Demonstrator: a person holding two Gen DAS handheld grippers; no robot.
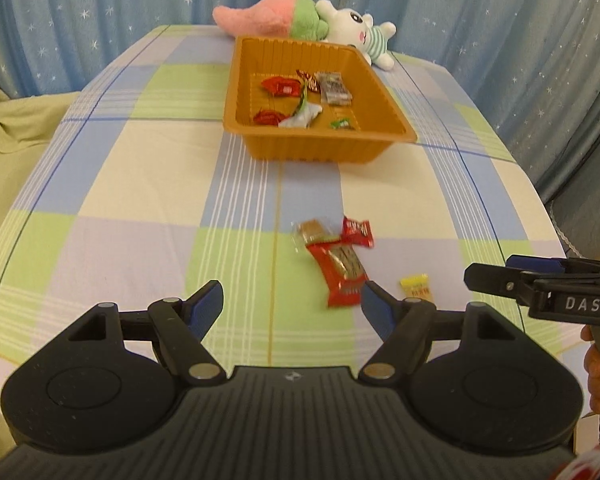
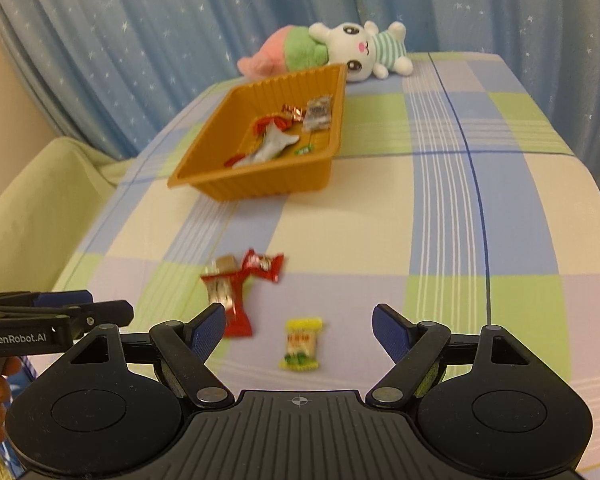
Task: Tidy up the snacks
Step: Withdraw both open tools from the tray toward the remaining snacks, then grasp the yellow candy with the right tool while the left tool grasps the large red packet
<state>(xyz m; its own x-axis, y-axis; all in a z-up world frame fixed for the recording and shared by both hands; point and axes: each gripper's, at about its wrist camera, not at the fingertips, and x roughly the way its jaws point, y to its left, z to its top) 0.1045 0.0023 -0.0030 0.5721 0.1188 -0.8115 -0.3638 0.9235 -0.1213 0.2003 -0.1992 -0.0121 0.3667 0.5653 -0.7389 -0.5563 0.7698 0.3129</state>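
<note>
An orange tray (image 1: 312, 148) (image 2: 268, 186) stands at the far middle of the checked tablecloth, with several wrapped snacks in it. Loose on the cloth lie a long red packet (image 1: 342, 276) (image 2: 228, 308), a small red packet (image 1: 356, 233) (image 2: 265, 266), a clear-wrapped brown biscuit (image 1: 311, 232) (image 2: 221, 264) and a yellow packet (image 1: 416, 286) (image 2: 302, 344). My left gripper (image 1: 293, 296) (image 2: 108, 304) hovers open just near of the long red packet. My right gripper (image 2: 298, 314) (image 1: 490, 268) is open above the yellow packet. Neither holds anything.
Two plush toys, a pink-green one (image 1: 268, 16) (image 2: 288, 54) and a white rabbit (image 1: 360, 32) (image 2: 364, 46), lie behind the tray. A blue starred curtain (image 1: 100, 8) hangs behind. A pale green covered seat (image 1: 12, 116) (image 2: 32, 208) sits left of the table. A hand (image 1: 598, 376) grips the right tool.
</note>
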